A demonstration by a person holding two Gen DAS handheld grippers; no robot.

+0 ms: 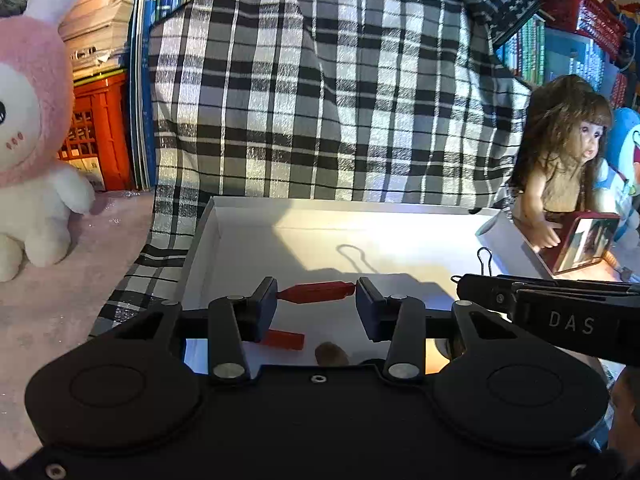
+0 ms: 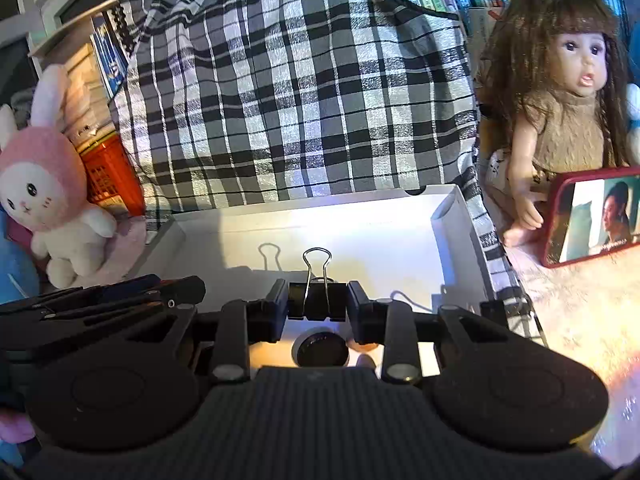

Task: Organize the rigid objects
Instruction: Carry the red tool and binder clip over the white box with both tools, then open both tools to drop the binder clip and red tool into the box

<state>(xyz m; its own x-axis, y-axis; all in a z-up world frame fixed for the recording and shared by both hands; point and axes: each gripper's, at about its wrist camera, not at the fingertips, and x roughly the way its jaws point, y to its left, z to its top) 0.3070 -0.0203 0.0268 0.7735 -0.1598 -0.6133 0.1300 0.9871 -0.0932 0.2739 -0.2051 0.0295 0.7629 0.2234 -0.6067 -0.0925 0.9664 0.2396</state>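
Observation:
My left gripper (image 1: pixel 316 294) is shut on a small red plastic piece (image 1: pixel 320 292), which lies crosswise between the pads, over a white open box (image 1: pixel 280 236). A second red piece (image 1: pixel 282 338) lies on the box floor just below. My right gripper (image 2: pixel 317 300) is shut on a black binder clip (image 2: pixel 317 306) with its wire handles standing up, above the same box (image 2: pixel 452 240). A round black object with a grey rim (image 2: pixel 320 350) lies in the box under it. The two grippers are side by side; the clip's handle (image 1: pixel 485 260) shows at the right of the left wrist view.
A black-and-white plaid cloth (image 1: pixel 320 100) rises behind the box. A pink-and-white plush rabbit (image 1: pixel 36 160) stands to the left. To the right sits a doll (image 2: pixel 560 112) beside a phone in a red case (image 2: pixel 596 216). A red crate (image 1: pixel 96 132) and books stand further back.

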